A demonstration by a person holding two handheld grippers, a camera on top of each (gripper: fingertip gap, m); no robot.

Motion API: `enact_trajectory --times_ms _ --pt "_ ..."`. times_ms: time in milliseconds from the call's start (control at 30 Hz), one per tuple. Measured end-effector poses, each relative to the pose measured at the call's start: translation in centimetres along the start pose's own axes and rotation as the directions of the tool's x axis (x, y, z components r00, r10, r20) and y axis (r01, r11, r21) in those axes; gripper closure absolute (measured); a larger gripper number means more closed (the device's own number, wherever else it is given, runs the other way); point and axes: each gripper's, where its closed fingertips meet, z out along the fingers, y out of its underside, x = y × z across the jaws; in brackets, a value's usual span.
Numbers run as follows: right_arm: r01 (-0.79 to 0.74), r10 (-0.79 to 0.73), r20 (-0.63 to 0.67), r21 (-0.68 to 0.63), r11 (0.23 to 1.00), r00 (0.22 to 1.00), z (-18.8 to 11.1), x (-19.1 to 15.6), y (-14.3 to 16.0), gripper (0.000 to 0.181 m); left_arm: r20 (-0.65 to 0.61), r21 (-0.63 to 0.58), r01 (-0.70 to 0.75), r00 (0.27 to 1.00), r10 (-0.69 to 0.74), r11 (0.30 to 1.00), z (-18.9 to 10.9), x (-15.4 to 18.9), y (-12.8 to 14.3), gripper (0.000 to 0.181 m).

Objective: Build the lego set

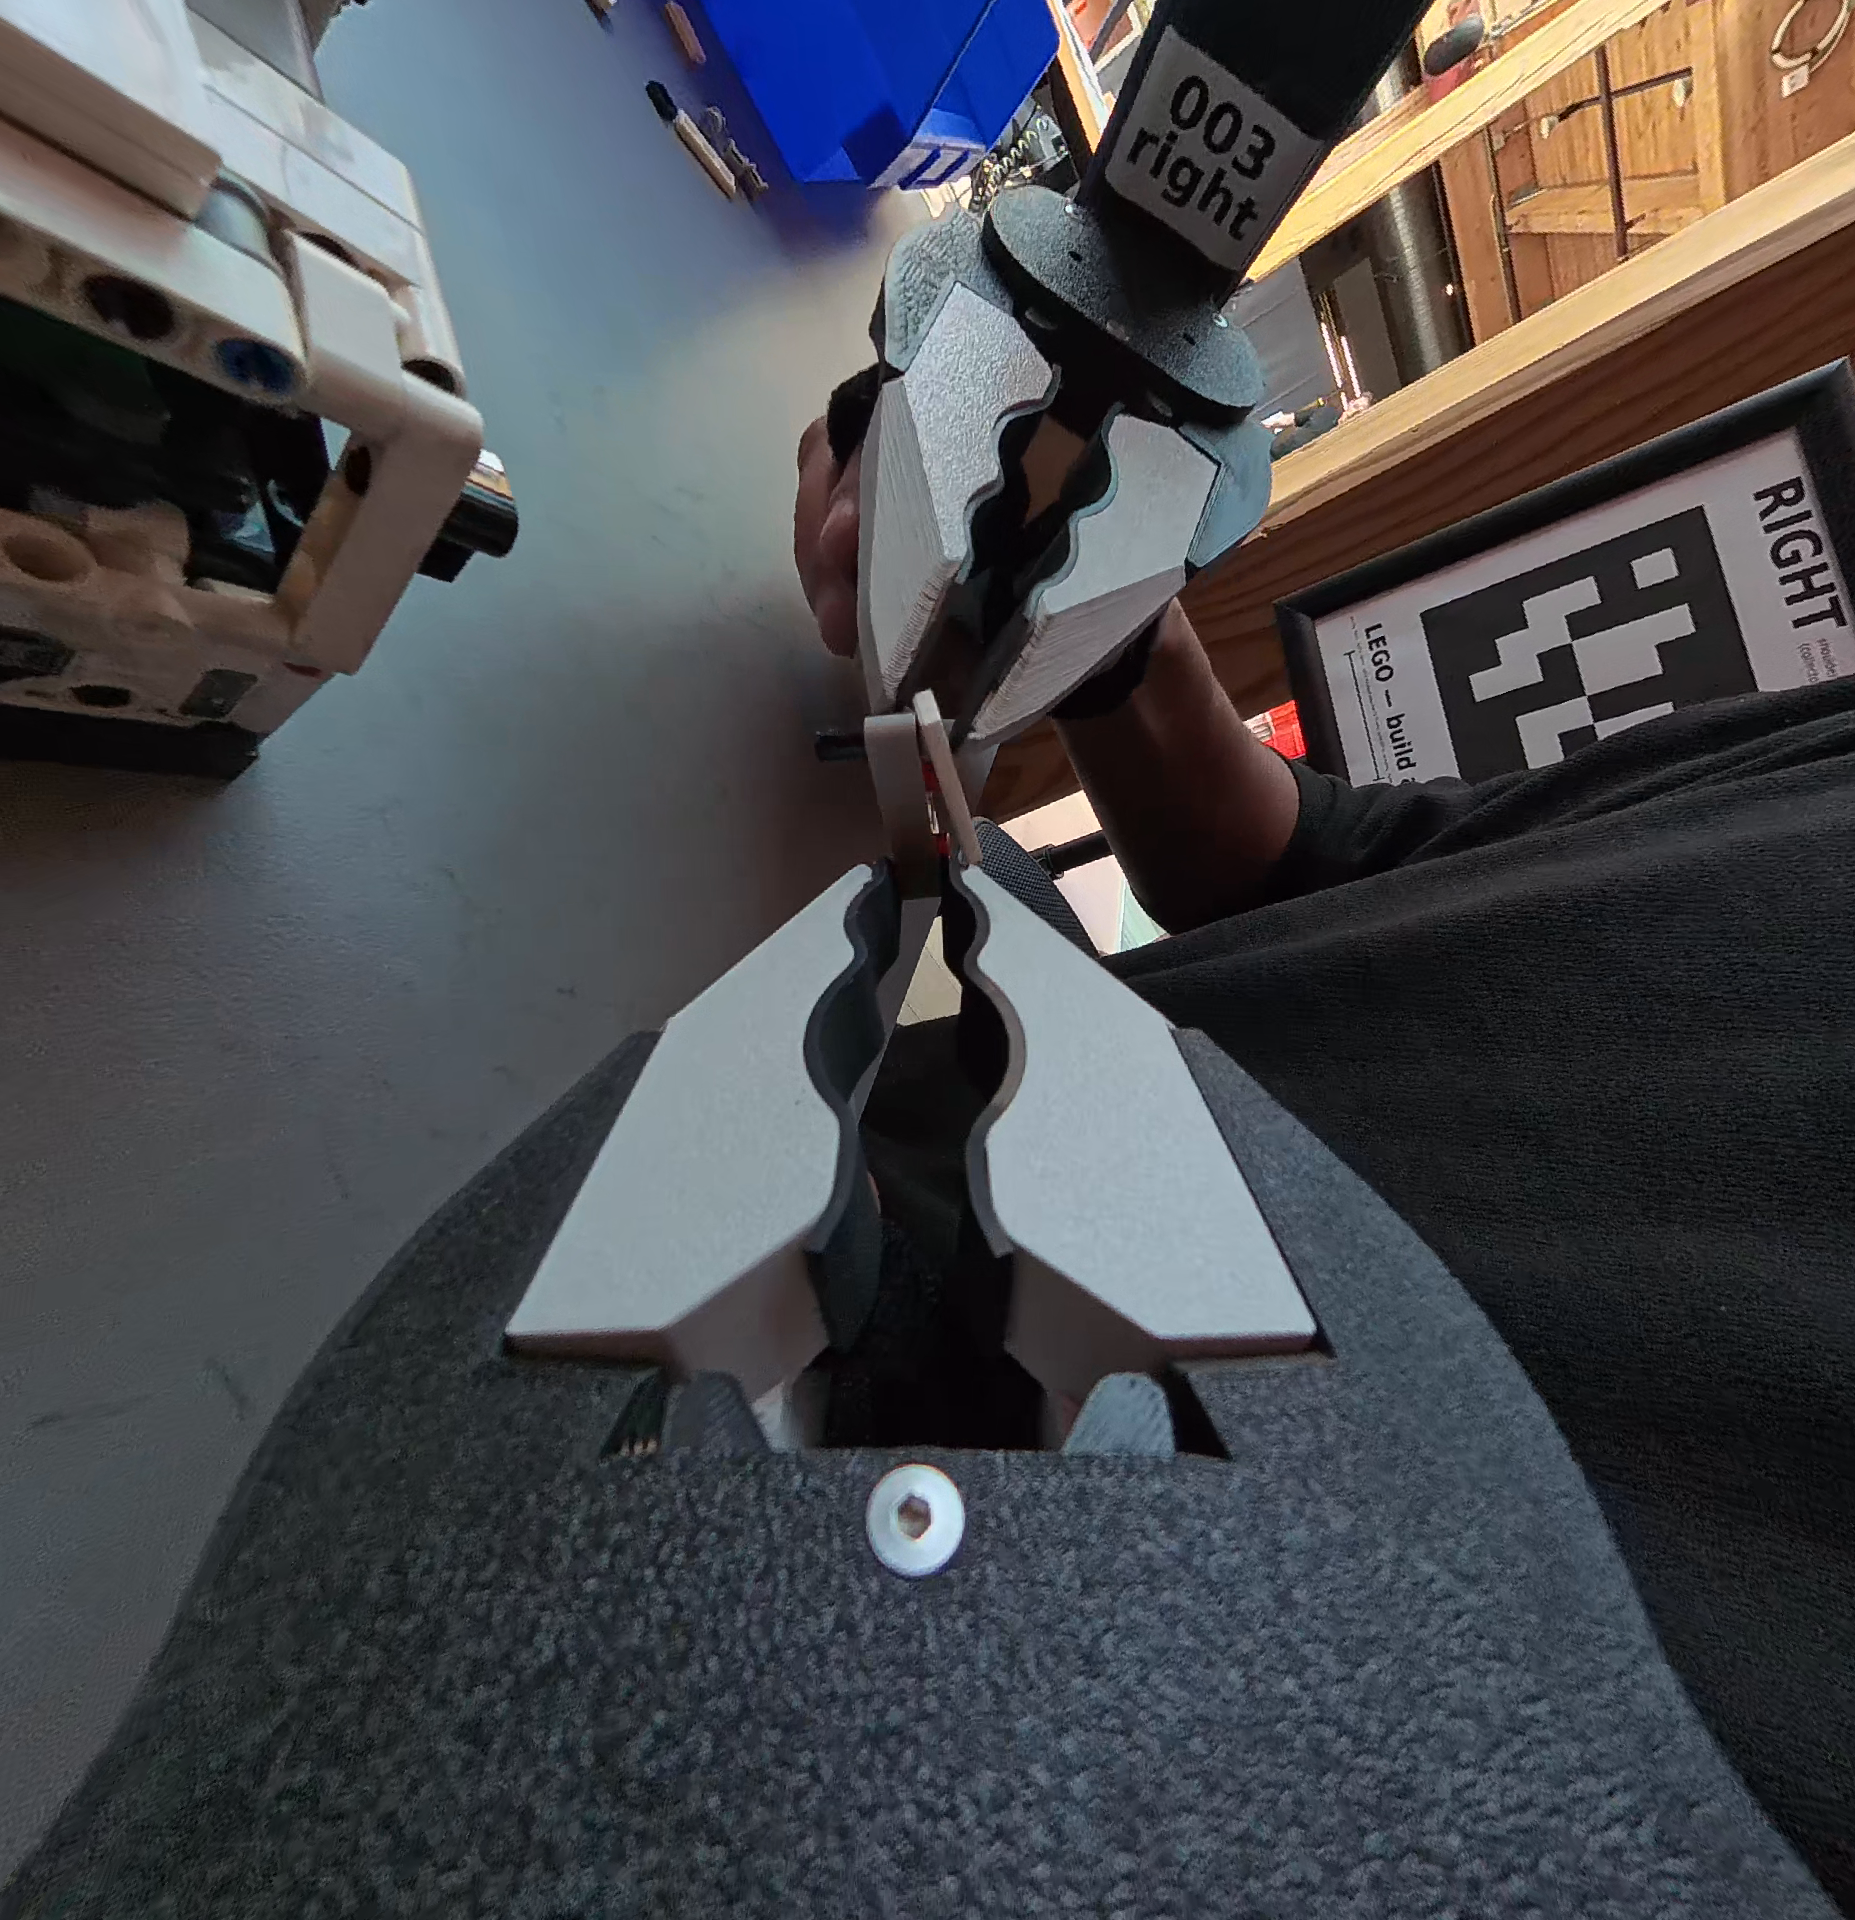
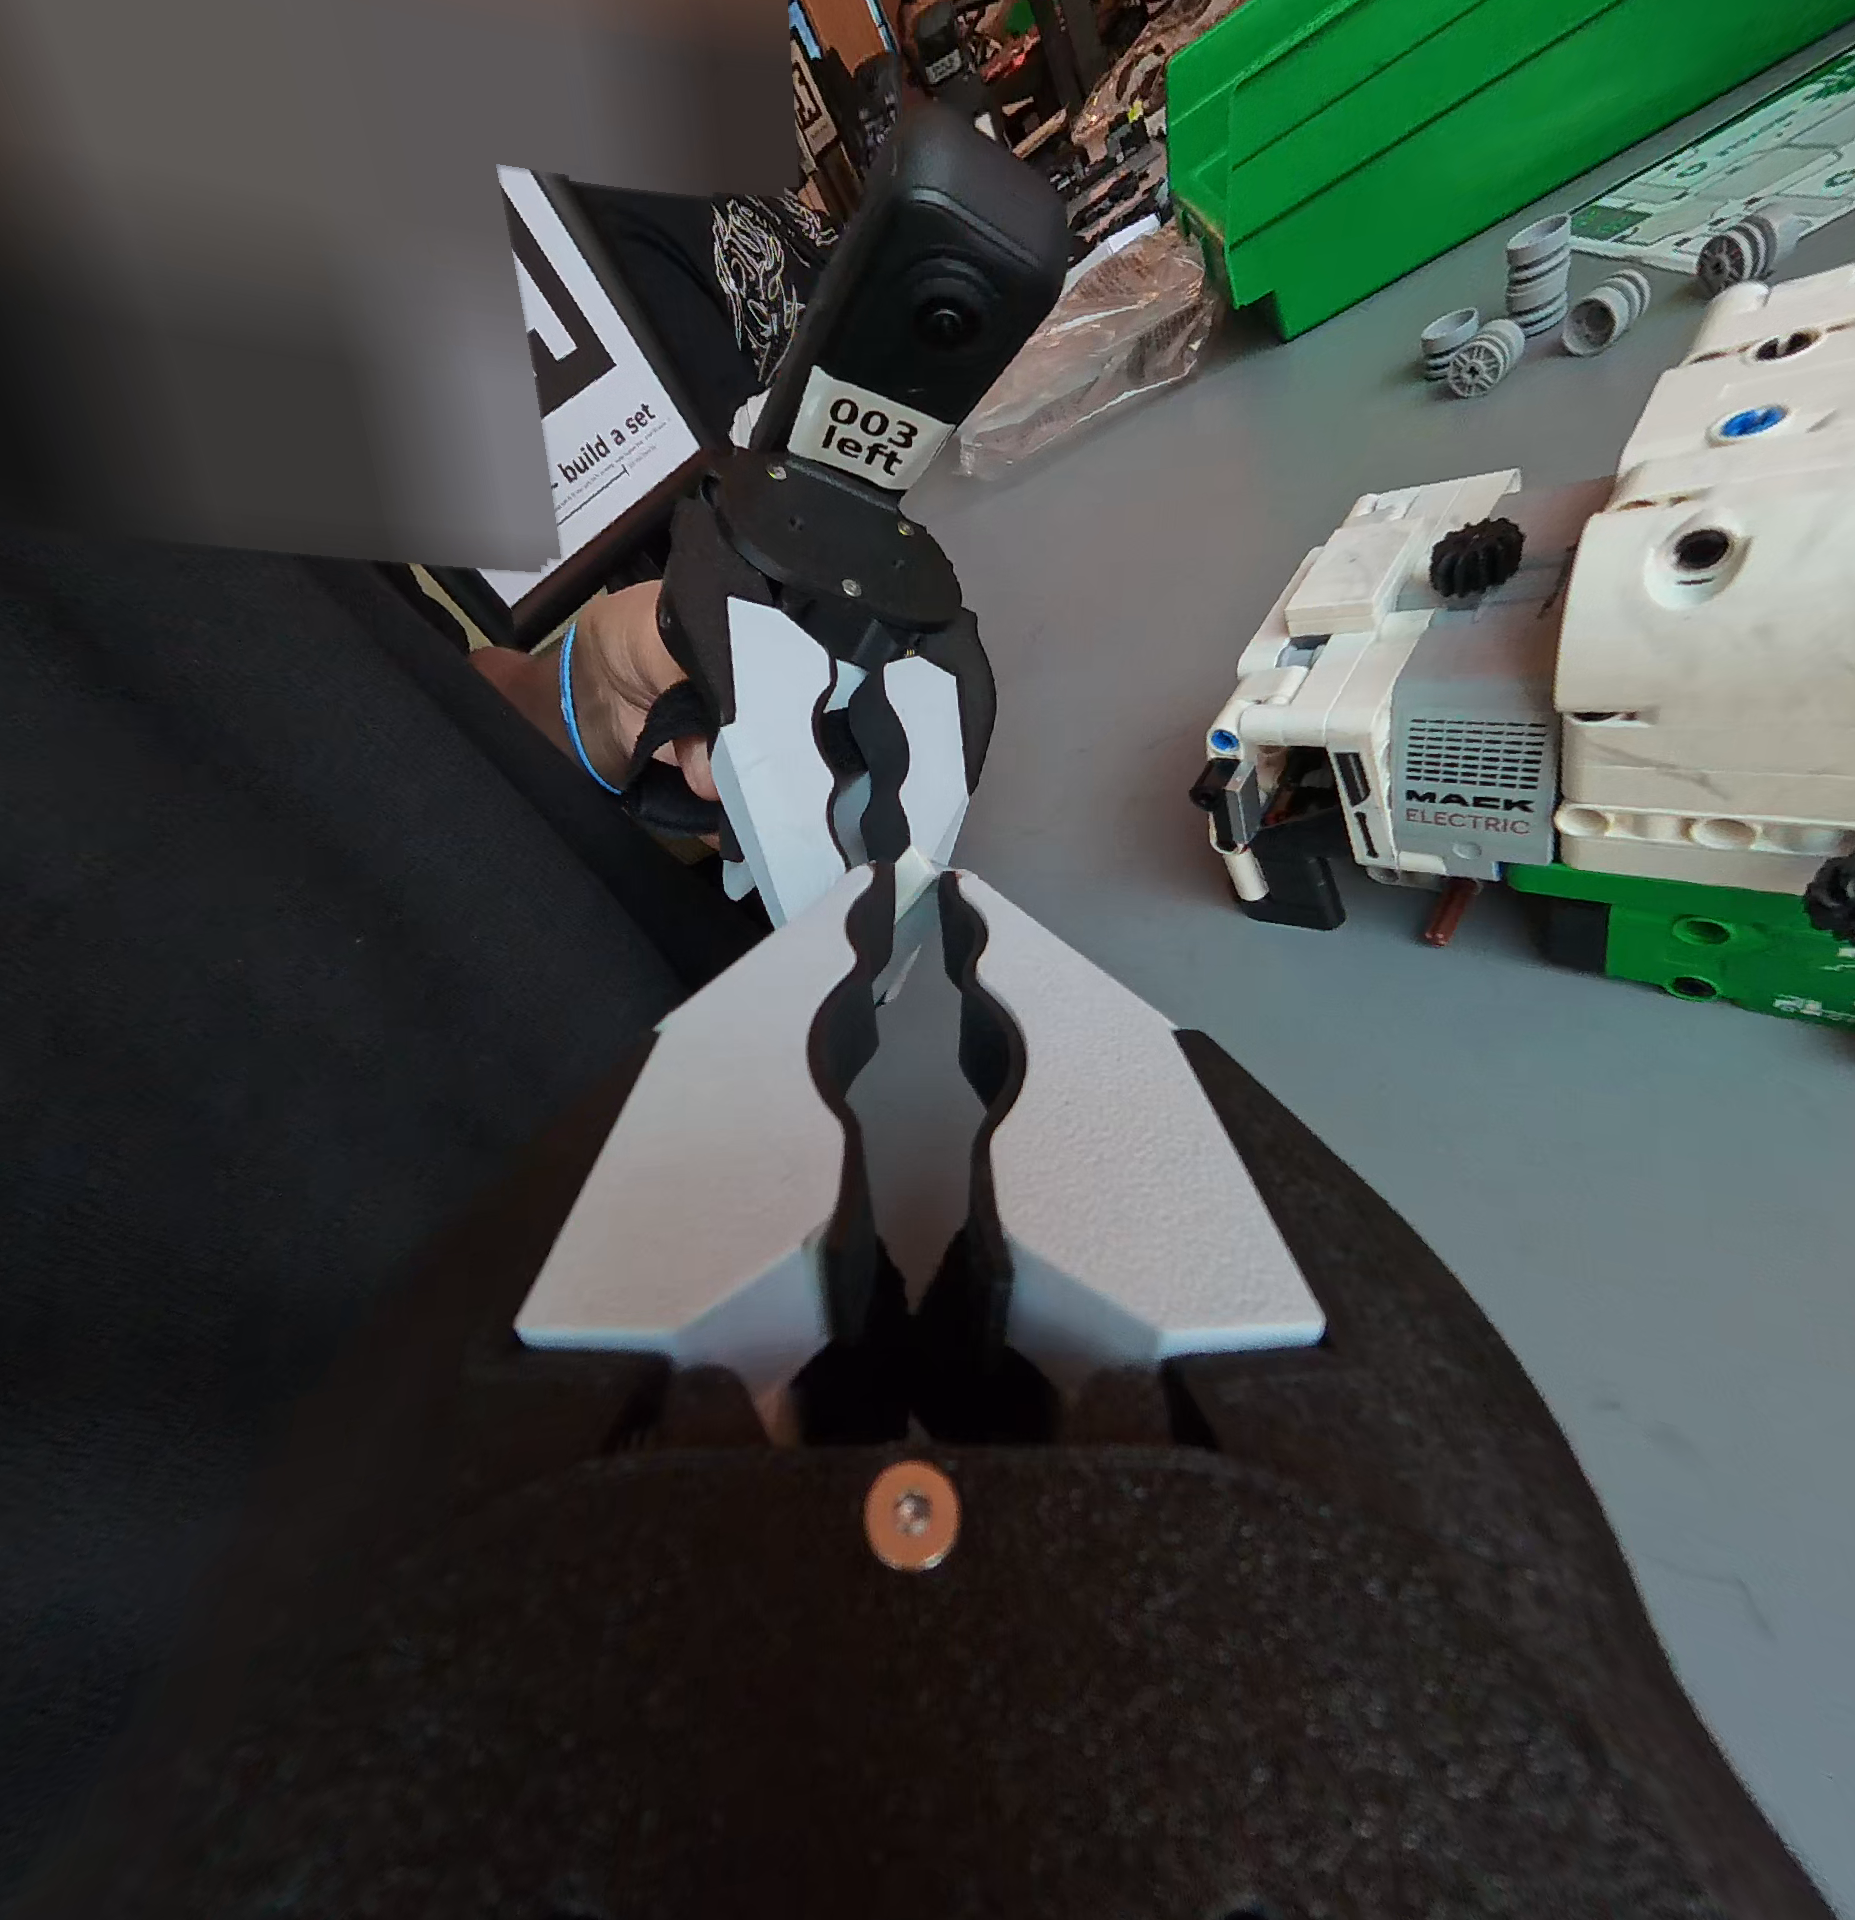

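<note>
A small white lego piece (image 1: 895, 774) with a red part and a black pin is held in the air between both grippers. My left gripper (image 1: 920, 883) is shut on its lower end. My right gripper (image 1: 949, 722) comes from above and is shut on its upper end. In the right wrist view the white piece (image 2: 910, 935) sits between my right gripper's (image 2: 912, 881) fingers, and the left gripper (image 2: 887, 857) meets it tip to tip. The partly built white and green lego truck (image 2: 1525, 748) stands on the grey table, also at the left in the left wrist view (image 1: 175, 468).
Green bins (image 2: 1422, 156), several grey wheel hubs (image 2: 1546, 301) and a clear plastic bag (image 2: 1089, 353) lie behind the truck. A blue bin (image 1: 871, 83) stands far back. A framed marker sign (image 1: 1588, 623) and the person's black clothing are close by. Only a small space, under 4 cm, lies between the two pairs of fingers.
</note>
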Motion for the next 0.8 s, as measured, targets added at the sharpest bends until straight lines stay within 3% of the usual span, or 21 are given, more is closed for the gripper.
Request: enact_trajectory --times_ms 533,800 --pt "-0.232 0.231 0.023 0.078 0.970 0.973 0.4 0.5 0.2 0.166 -0.020 0.043 0.043 0.999 -0.043 0.998 0.1 0.0 -0.1 0.175" --pt "-0.365 0.358 0.071 0.191 0.911 0.931 0.2 0.6 -0.8 0.165 0.024 0.157 -0.002 1.000 -0.002 0.988 -0.1 0.2 -1.2 0.175"
